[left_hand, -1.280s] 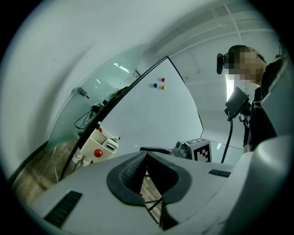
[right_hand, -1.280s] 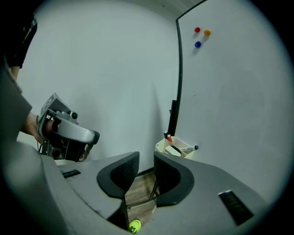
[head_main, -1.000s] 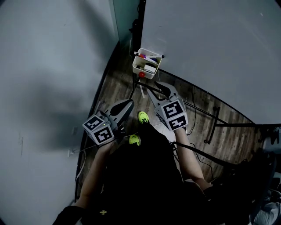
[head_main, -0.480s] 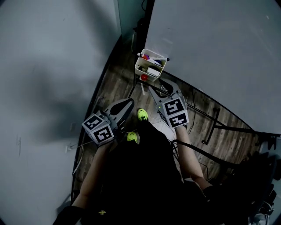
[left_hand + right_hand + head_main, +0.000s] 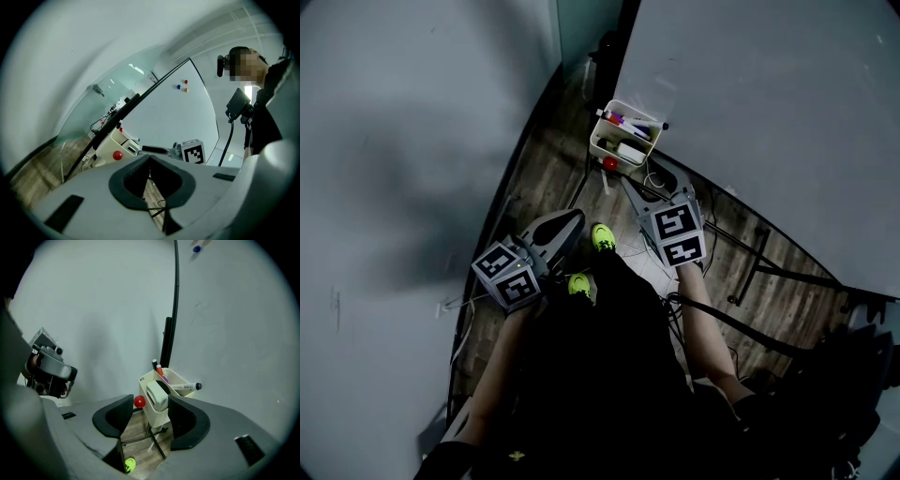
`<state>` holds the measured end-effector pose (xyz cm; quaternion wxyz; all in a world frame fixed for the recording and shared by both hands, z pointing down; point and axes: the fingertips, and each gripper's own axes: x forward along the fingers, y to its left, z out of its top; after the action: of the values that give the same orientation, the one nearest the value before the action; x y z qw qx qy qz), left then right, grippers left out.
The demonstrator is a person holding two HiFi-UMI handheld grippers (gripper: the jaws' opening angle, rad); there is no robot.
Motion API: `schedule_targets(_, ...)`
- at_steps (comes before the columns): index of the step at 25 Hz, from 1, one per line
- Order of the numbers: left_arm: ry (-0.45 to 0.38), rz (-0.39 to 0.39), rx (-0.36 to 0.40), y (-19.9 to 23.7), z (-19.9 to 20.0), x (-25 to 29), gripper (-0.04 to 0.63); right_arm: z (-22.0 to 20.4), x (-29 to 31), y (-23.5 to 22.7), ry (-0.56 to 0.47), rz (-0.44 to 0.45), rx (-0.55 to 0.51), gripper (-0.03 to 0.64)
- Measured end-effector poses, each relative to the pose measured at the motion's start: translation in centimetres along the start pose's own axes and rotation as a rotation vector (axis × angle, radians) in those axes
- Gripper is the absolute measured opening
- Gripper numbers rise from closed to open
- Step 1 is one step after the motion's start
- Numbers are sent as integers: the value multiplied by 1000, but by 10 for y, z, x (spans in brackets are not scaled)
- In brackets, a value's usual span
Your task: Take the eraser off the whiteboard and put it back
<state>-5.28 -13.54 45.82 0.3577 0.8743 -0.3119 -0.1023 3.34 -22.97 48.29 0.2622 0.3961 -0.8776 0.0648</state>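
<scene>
The white eraser [image 5: 157, 394] with its dark felt stands on edge in the cream basket [image 5: 612, 150] that hangs at the whiteboard's [image 5: 769, 103] lower corner. My right gripper [image 5: 151, 404] points down at the basket, its jaws opening. The eraser shows between the tips, clear of the left pad [image 5: 117, 414] and close beside the right pad [image 5: 183, 420]. In the head view the right gripper [image 5: 654, 185] reaches just below the basket. My left gripper [image 5: 150, 157] hangs lower left [image 5: 569, 223], tips together, holding nothing.
Markers [image 5: 185, 387] lie in the basket and a red ball [image 5: 139, 402] sits at its side. Coloured magnets [image 5: 182, 86] dot the whiteboard. Black stand legs [image 5: 757, 267] and cables cross the wood floor. A grey wall [image 5: 403, 141] closes the left. Neon shoes [image 5: 604, 236] are below.
The right gripper's jaws have spread apart by the basket, and the eraser now stands free in it. Both grippers have shifted slightly lower.
</scene>
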Motion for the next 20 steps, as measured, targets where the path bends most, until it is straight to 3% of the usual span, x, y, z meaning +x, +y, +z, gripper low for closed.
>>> schedule_targets(6, -8, 17, -9, 6, 2, -3, 14, -3, 10, -6, 25, -2, -24, 259)
schedule_targets(20, -24, 65, -35, 21, 3, -13, 14, 4, 23, -17, 24, 5, -68, 259)
